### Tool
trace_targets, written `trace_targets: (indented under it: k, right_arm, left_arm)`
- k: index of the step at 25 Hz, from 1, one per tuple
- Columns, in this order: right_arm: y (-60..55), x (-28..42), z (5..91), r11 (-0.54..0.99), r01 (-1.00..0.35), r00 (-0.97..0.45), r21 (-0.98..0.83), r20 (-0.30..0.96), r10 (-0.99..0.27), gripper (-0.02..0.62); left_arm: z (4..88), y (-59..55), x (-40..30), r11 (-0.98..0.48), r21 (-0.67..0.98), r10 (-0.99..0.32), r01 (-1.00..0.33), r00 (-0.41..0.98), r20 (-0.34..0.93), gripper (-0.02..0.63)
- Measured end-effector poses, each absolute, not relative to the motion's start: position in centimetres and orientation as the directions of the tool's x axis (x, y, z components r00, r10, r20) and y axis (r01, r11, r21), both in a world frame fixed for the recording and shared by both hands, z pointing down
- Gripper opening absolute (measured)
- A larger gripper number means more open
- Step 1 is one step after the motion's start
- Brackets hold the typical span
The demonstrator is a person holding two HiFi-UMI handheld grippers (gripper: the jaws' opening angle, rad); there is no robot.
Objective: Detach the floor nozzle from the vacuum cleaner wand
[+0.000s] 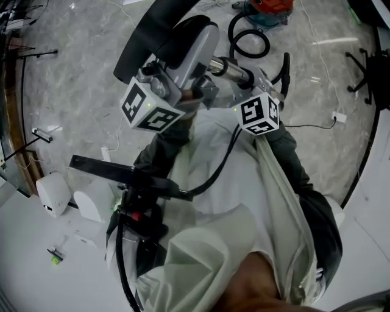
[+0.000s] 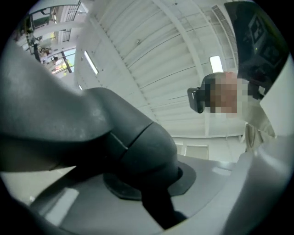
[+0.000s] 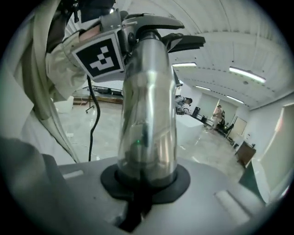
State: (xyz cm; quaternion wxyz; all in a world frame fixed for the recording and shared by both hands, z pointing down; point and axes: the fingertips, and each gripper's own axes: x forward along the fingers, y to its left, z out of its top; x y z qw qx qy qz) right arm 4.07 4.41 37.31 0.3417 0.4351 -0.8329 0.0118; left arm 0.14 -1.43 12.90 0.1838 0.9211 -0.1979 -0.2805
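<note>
The floor nozzle (image 1: pixel 159 38), black with a grey neck, is held up over the floor in the head view. The chrome wand (image 1: pixel 232 69) runs from its neck to the right and still looks joined to it. My left gripper (image 1: pixel 194 92) is shut on the nozzle's dark neck (image 2: pixel 133 147), which fills the left gripper view. My right gripper (image 1: pixel 245 83) is shut on the wand (image 3: pixel 148 114). In the right gripper view the wand rises from between the jaws to the nozzle neck (image 3: pixel 149 24), beside the left gripper's marker cube (image 3: pixel 98 57).
A red vacuum body (image 1: pixel 272 6) and its coiled black hose (image 1: pixel 248 42) lie on the marble floor beyond the nozzle. A black chair base (image 1: pixel 364 68) stands at the right. White casings (image 1: pixel 53 194) and a black stand (image 1: pixel 122 173) are at the lower left. A white cable plug (image 1: pixel 339 117) lies at the right.
</note>
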Motion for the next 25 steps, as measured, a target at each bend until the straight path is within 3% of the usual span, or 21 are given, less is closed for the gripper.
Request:
trace_targets:
  k: [3,5,7,10,12,14,16,18,22,25]
  right_arm:
    - [5.1,3.6,38.5,0.652,-0.718,-0.407,0.244,0.613,-0.677,0.04]
    - [5.8,3.2,38.6,0.723,-0.666,-0.485,0.183,0.63,-0.607,0.04]
    - [7.3,2.6,37.7,0.822,-0.563,-0.613,0.089,0.622,-0.488,0.041]
    - [10.7,1.8,35.8,0.937,-0.341,-0.781,-0.074,0.578,-0.239,0.043]
    - [11.3,2.0,35.2,0.95,-0.296,-0.807,-0.104,0.56,-0.19,0.043]
    - [9.4,2.7,35.7,0.909,-0.417,-0.75,-0.031,0.577,-0.324,0.043]
    - [6.8,3.6,36.7,0.793,-0.602,-0.604,0.098,0.593,-0.532,0.041]
    - [5.5,4.1,37.3,0.677,-0.712,-0.477,0.184,0.58,-0.66,0.041]
    - [5.9,4.6,37.6,0.638,-0.751,-0.462,0.171,0.554,-0.693,0.041]
    - [6.8,5.5,37.7,0.683,-0.719,-0.53,0.128,0.536,-0.658,0.041]
  left_arm:
    - [14.4,-2.1,-0.1,-0.817,0.503,-0.508,-0.283,0.766,-0.394,0.075]
    - [14.5,-1.7,0.1,-0.834,0.502,-0.464,-0.228,0.781,-0.417,0.075]
    - [13.0,0.4,0.2,-0.909,0.412,-0.293,-0.061,0.797,-0.528,0.075]
    - [10.1,5.5,0.0,-0.954,0.158,0.091,0.256,0.747,-0.658,0.075]
    - [9.4,6.7,0.5,-0.946,0.089,0.179,0.31,0.734,-0.656,0.075]
    - [9.4,4.9,1.1,-0.97,0.149,0.051,0.194,0.757,-0.651,0.075]
    - [10.1,1.8,1.2,-0.965,0.261,-0.189,-0.029,0.767,-0.613,0.075]
    - [10.9,0.1,0.8,-0.929,0.342,-0.323,-0.14,0.756,-0.57,0.075]
    - [10.6,-1.9,-3.4,-0.907,0.405,-0.37,-0.117,0.681,-0.632,0.074]
    - [11.3,-2.8,-5.4,-0.914,0.358,-0.38,-0.191,0.711,-0.591,0.075]
